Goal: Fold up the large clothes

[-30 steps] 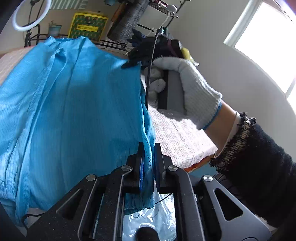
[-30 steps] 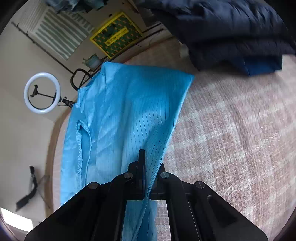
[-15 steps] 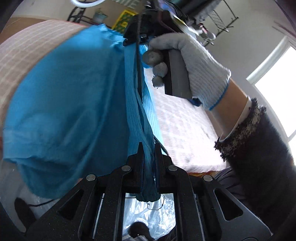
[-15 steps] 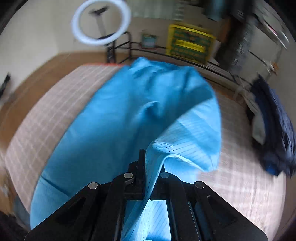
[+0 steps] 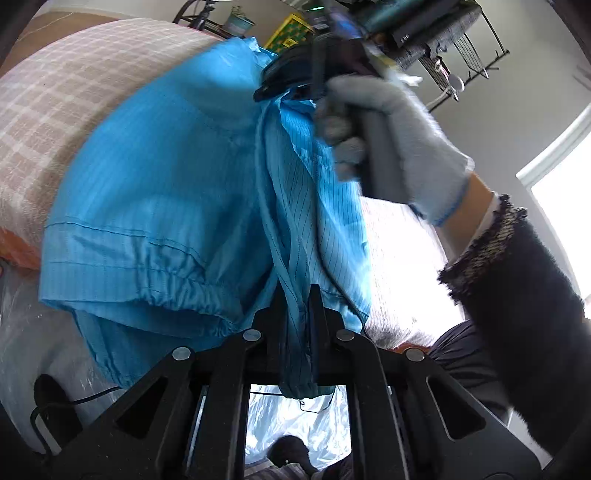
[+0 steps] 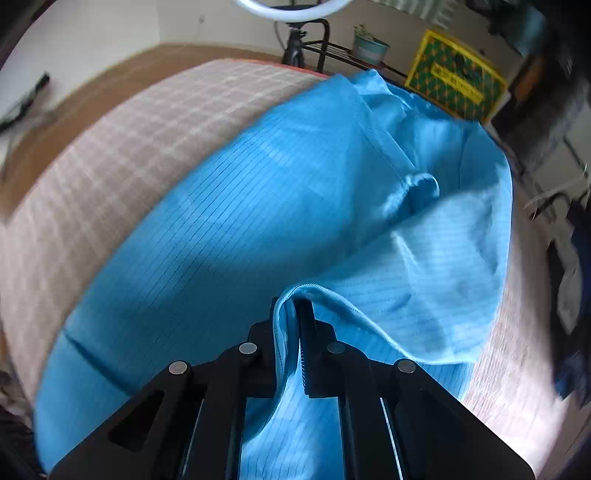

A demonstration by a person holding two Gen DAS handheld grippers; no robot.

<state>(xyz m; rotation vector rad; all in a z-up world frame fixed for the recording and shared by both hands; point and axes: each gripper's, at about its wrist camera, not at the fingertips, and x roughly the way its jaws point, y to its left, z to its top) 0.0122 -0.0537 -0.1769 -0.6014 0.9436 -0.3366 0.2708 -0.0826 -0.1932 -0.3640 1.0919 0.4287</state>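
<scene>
A large blue garment (image 5: 166,166) lies over the checked bed cover (image 5: 55,92), one half doubled over the other. My left gripper (image 5: 297,306) is shut on its bunched edge at the near end of the bed. In the right wrist view the garment (image 6: 240,221) spreads flat ahead. My right gripper (image 6: 291,310) points steeply down at it, and its jaws are opening. The hem fold still hangs between them, resting against the left finger with a gap to the right pad. The left wrist view shows the right gripper (image 5: 280,79) further up the same edge, held by a gloved hand (image 5: 406,147).
Bare checked bed cover (image 6: 129,129) lies left of the garment. Dark clothes (image 6: 576,295) sit at the bed's right edge. A ring light (image 6: 291,5), a metal rack and a yellow box (image 6: 458,85) stand behind the bed. Clear plastic sheeting (image 5: 22,332) covers the floor below.
Both grippers carried the garment's edge across and down, laying one half over the other on the bed. The right gripper rolled and its jaws parted slightly off the hem.
</scene>
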